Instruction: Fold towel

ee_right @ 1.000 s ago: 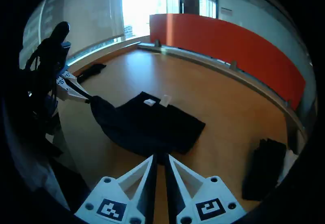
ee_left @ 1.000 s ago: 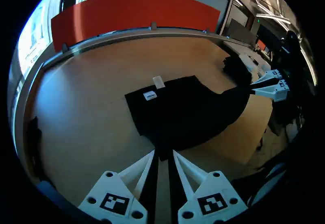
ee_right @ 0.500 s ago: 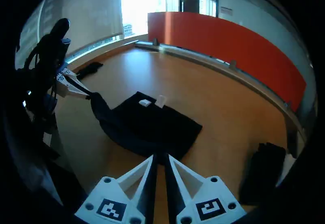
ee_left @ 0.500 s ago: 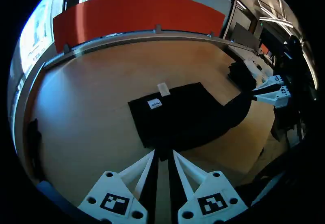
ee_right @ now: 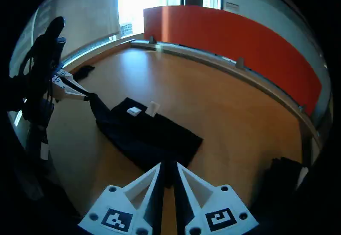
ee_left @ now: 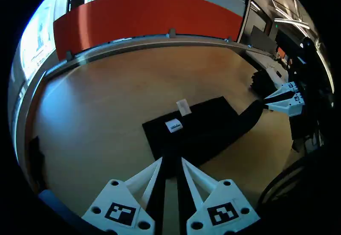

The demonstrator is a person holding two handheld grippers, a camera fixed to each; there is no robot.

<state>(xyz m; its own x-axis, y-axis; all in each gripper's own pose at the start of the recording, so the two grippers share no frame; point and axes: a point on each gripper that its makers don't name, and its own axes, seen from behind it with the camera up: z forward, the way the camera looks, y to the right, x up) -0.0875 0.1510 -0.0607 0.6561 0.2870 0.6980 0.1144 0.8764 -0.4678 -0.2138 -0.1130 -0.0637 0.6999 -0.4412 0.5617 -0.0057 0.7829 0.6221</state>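
A black towel (ee_left: 204,126) with two white tags (ee_left: 174,125) lies partly flat on the wooden table (ee_left: 102,98). My left gripper (ee_left: 170,163) is shut on one near corner of the towel, which runs dark between its white fingers. My right gripper (ee_right: 168,167) is shut on the other near corner. In the left gripper view the right gripper (ee_left: 264,102) holds its corner raised at the far right. In the right gripper view the left gripper (ee_right: 87,96) pinches the towel (ee_right: 145,137) at the left, with the held edge sagging between the two.
An orange partition (ee_left: 145,15) lines the table's curved far edge. A stack of dark folded cloth (ee_left: 261,81) sits at the right, seen also as a dark stack (ee_right: 281,173). A small dark item (ee_right: 83,70) lies near the window side. A person's dark sleeve (ee_right: 40,64) is behind the left gripper.
Both grippers have carried the held edge forward over the flat part of the towel. The hanging fold is lower and narrower, and the tags sit nearer to the grippers.
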